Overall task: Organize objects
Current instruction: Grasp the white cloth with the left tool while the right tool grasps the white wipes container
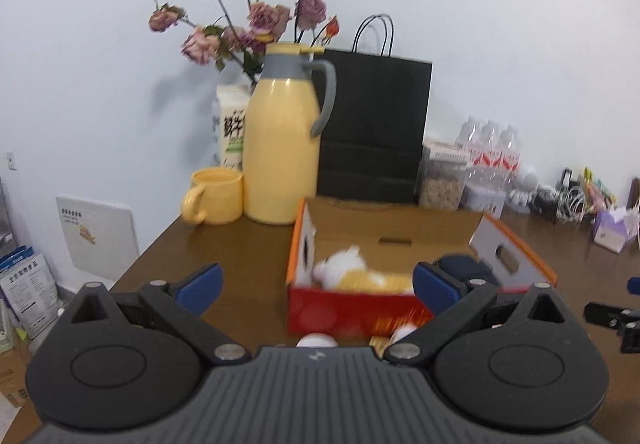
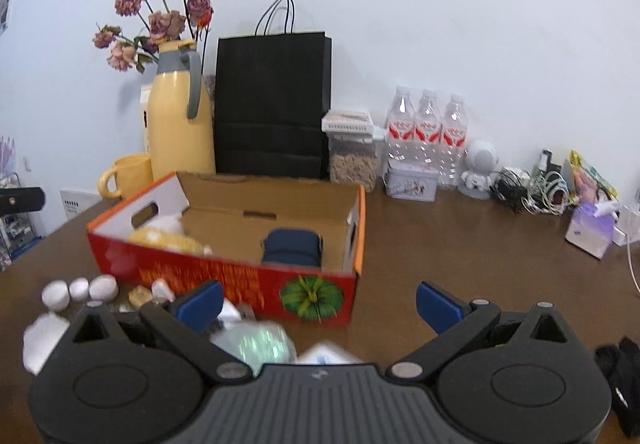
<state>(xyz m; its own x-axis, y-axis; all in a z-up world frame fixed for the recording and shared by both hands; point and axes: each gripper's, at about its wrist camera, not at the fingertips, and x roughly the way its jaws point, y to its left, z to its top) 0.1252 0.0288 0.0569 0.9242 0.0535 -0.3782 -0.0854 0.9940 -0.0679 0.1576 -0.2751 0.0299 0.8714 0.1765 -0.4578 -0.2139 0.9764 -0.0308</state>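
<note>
Cardboard box (image 2: 256,280), plush toy (image 1: 352,270), navy pouch (image 2: 292,248) inside

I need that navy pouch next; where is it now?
The navy pouch lies inside the red cardboard box, toward its right end in the right wrist view; a plush toy occupies the left.

I am looking over a brown wooden table (image 2: 460,244). A red cardboard box (image 2: 224,276) is sitting near its middle. Along the far edge, a yellow mug (image 2: 128,173), a yellow thermos jug (image 2: 178,123), a black paper bag (image 2: 272,103), a cereal container (image 2: 352,151), a small tin (image 2: 412,183) and three water bottles (image 2: 428,131) are standing. Small white round pieces (image 2: 80,290) are lying near left.
</note>
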